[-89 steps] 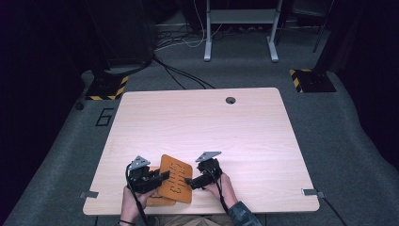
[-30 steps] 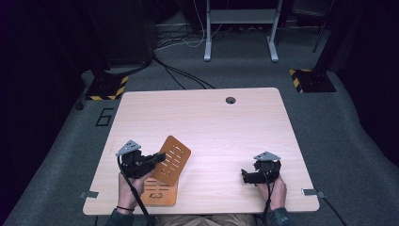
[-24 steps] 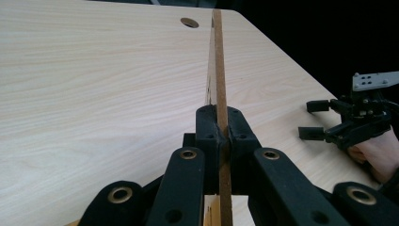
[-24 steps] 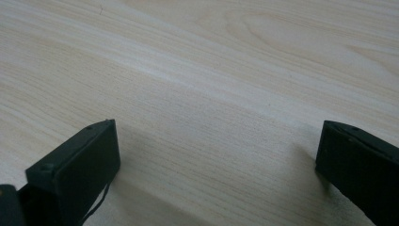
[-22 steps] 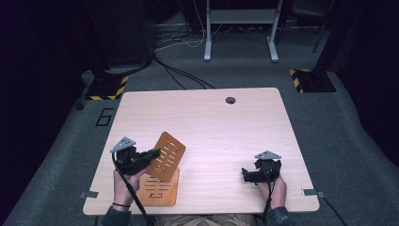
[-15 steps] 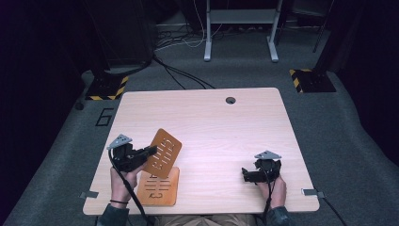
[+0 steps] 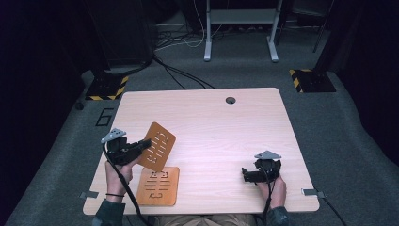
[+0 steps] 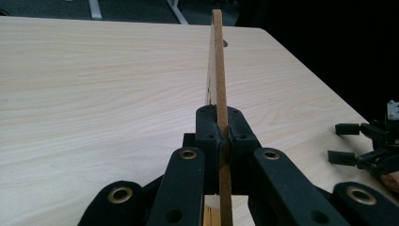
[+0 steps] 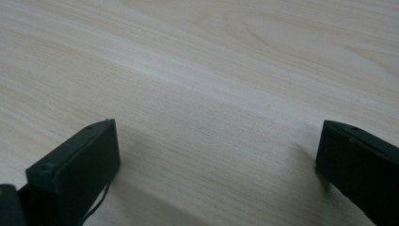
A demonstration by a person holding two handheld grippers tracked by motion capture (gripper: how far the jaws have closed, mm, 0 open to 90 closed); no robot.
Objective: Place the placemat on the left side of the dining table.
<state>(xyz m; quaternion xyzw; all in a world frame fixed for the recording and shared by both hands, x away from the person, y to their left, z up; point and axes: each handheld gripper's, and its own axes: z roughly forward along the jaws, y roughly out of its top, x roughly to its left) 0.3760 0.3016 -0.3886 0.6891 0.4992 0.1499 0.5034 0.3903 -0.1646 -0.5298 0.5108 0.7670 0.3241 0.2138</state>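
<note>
The left tool (image 7: 141, 145) has lifted the panel (image 7: 157, 146) off its twin (image 7: 158, 185), clamped edge-on, pointing toward 2 o'clock; right tool (image 7: 248, 174) gapes, idle at 3 o'clock.

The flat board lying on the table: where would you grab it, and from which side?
The flat board lies face down on the table, so there is no face to pinch. Its near edge seems to reach the table's front rim; I'd take that edge from the person's side, one of the fingers above and one below. The left gripper likewise holds the raised board by one edge.
</note>
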